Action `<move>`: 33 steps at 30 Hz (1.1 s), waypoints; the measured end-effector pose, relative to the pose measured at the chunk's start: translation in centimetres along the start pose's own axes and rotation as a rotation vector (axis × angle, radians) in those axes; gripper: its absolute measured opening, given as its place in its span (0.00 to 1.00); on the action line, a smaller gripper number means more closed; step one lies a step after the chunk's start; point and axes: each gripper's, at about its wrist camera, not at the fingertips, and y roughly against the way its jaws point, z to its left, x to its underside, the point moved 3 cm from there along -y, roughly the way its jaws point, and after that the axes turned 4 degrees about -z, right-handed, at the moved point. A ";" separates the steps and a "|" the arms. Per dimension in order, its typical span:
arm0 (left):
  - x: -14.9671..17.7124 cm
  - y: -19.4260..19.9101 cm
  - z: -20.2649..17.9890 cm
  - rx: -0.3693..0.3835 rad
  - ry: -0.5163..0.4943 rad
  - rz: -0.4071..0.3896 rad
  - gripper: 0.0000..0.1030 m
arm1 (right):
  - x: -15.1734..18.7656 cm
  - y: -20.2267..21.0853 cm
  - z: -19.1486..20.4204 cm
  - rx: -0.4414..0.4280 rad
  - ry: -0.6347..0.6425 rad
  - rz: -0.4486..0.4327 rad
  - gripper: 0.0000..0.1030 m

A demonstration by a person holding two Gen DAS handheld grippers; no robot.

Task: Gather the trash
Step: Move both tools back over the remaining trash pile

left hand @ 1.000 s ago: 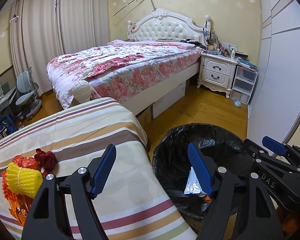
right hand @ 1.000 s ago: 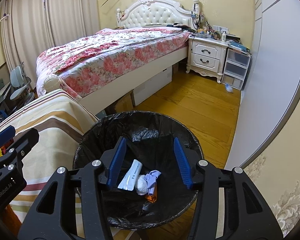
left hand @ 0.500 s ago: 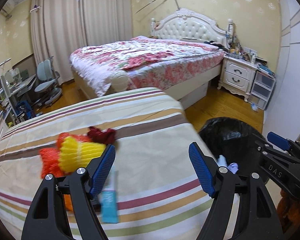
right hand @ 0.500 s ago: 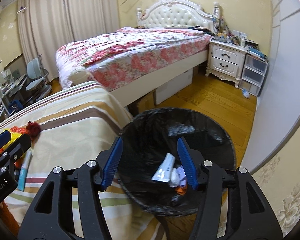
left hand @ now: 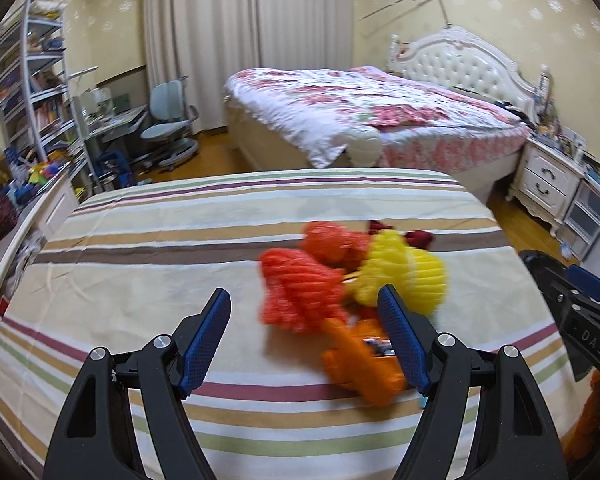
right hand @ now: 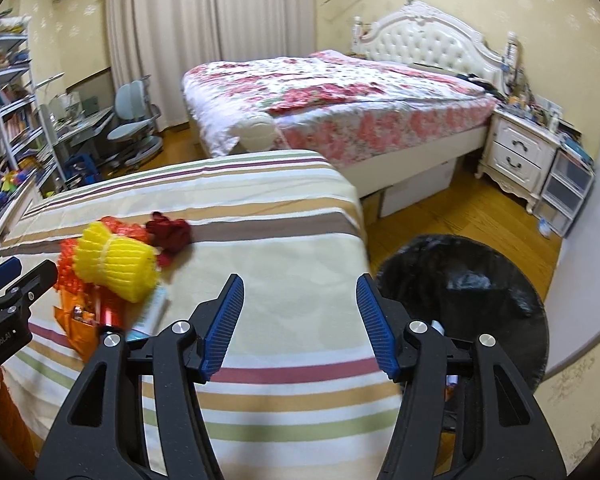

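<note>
My left gripper (left hand: 306, 336) hangs over the striped bedspread (left hand: 148, 256) with its jaws apart and nothing between them; bare cloth shows in the gap. The trash pile lies just ahead and to the right of it: a red net (left hand: 296, 292) sits beyond the gap, a yellow net (left hand: 404, 268) pokes up past my right finger, and an orange wrapper (left hand: 356, 360) lies right against the inside of that finger, partly hidden behind it, though I cannot tell whether the finger touches it. A dark red scrap (left hand: 418, 237) lies farther back behind the yellow net. My right gripper (right hand: 300, 320) is empty too, its jaws opening over bare stripes near the bedspread's right edge. From it the pile is well off to the left: the yellow net (right hand: 114, 264) is on top, the dark red scrap (right hand: 170, 232) just behind, the orange wrapper (right hand: 80, 328) in front, and a white tube (right hand: 150, 312) slants out from under the nets toward my left finger without reaching it. The bin (right hand: 468, 280), lined in black, stands on the floor to the right, close beside the bed and partly behind my right finger
</note>
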 end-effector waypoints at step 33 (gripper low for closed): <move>2.6 -0.9 16.5 -0.225 0.210 0.039 0.72 | -1.1 -4.3 13.4 -0.131 0.115 0.097 0.69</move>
